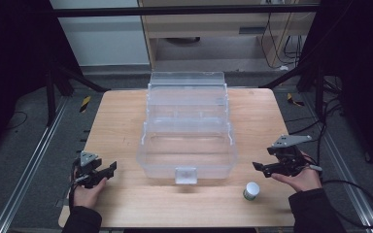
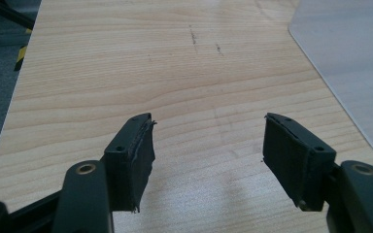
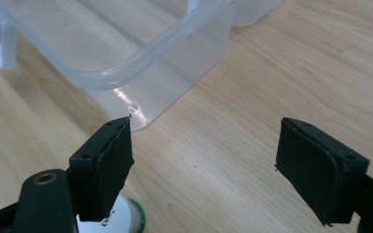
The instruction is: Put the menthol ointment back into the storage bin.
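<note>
Both grippers, left [image 1: 108,169] and right [image 1: 260,167], gape wide and empty; my clear tiered box [image 1: 187,127] stands open, small white jar [image 1: 251,191] untouched outside.

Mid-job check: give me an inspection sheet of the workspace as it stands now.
Surface: wooden table, faint scuff marks.
Job's things: clear plastic storage box, open and empty, lid tipped back; small white jar with green base on the table in front of the box's right corner.
Clutter: nothing seen.
Grippers: left gripper open, holding nothing; right gripper open, just above the jar.
Cables: black cable trailing from the right gripper.
Surroundings: grey floor, metal rails, dark frame.
</note>
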Motion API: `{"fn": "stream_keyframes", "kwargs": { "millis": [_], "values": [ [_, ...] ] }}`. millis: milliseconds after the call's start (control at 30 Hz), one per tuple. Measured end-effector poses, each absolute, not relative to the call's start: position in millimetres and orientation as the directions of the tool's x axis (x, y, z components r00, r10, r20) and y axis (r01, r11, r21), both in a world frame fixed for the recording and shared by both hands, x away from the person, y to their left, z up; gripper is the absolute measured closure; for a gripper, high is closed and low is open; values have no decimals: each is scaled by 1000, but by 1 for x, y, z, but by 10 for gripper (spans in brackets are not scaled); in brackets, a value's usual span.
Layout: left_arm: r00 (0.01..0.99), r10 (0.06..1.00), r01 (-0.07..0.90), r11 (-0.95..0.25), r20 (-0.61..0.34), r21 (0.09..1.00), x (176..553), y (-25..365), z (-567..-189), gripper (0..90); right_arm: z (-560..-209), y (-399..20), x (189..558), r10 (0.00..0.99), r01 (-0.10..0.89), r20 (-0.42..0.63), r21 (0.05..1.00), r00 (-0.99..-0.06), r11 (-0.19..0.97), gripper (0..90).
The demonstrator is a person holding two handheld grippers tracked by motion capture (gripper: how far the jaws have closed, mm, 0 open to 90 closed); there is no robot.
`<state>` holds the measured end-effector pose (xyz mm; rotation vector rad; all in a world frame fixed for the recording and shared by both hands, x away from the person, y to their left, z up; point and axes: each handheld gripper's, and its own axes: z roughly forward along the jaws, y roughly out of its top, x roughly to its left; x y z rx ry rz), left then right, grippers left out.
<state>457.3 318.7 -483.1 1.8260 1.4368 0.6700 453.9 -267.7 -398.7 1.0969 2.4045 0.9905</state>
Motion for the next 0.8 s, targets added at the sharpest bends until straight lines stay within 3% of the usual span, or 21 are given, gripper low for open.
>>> {"fn": "stream_keyframes", "kwargs": {
  "millis": [300, 800],
  "values": [
    [260, 965, 605, -144, -23, 783, 457, 316, -484, 351, -395, -252, 453, 683, 529, -16, 619, -731, 580, 196],
    [273, 962, 612, -165, -11, 773, 459, 314, -486, 347, -394, -241, 445, 613, 511, -21, 529, -790, 677, 200]
  ]
}}
